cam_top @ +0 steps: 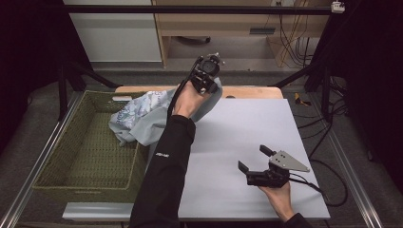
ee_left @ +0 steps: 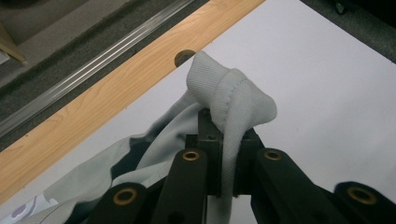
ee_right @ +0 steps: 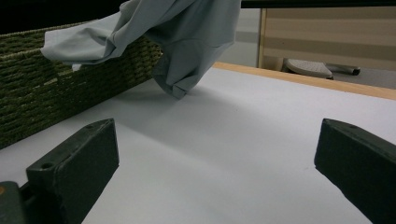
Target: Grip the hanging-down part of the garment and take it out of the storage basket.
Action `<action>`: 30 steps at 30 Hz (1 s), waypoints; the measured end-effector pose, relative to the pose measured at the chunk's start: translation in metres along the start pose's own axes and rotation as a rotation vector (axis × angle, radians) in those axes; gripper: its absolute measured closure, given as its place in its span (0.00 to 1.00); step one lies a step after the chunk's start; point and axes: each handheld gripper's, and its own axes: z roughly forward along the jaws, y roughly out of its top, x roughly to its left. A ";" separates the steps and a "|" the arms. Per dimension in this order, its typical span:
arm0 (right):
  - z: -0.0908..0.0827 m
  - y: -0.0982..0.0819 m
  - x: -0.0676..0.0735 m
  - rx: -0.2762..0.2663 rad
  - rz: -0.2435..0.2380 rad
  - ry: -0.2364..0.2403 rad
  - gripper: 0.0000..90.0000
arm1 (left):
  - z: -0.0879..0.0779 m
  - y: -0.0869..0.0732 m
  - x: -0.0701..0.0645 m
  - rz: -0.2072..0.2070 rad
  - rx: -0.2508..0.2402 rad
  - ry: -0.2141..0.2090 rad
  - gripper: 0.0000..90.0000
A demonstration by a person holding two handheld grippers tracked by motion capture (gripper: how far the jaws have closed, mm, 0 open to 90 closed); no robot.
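Two grippers: one in each of the person's hands, well apart over a grey table top.
Left gripper: raised near the far edge of the table, held by the left hand at the end of a black sleeve that reaches up from the bottom of the high view.
Left gripper's jaws: closed tight on a ribbed hem of the pale grey-blue garment — in the left gripper view the cloth runs down between the two black jaws and folds over their tips in a rounded lump.
Garment: lifted at the gripped end; the rest drapes down and left, over the near wall of the basket, with a patterned part lying at the basket's far right corner. In the right gripper view a lower fold hangs down to the table top, just beside the basket.
Basket: woven, olive green, rectangular, at the left of the table.
Right gripper: low over the near right part of the table, in the right hand, grey three-cornered plate on top.
Right gripper's jaws: spread wide, nothing between them — bare table lies between the two pads in the right gripper view.
Table edge: a wooden strip runs along the far side, with a small round hole in it, just behind the gripped hem.
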 end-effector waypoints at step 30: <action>0.012 0.015 0.000 -0.016 -0.025 0.026 0.00 | -0.012 -0.001 0.002 -0.001 -0.015 -0.008 0.94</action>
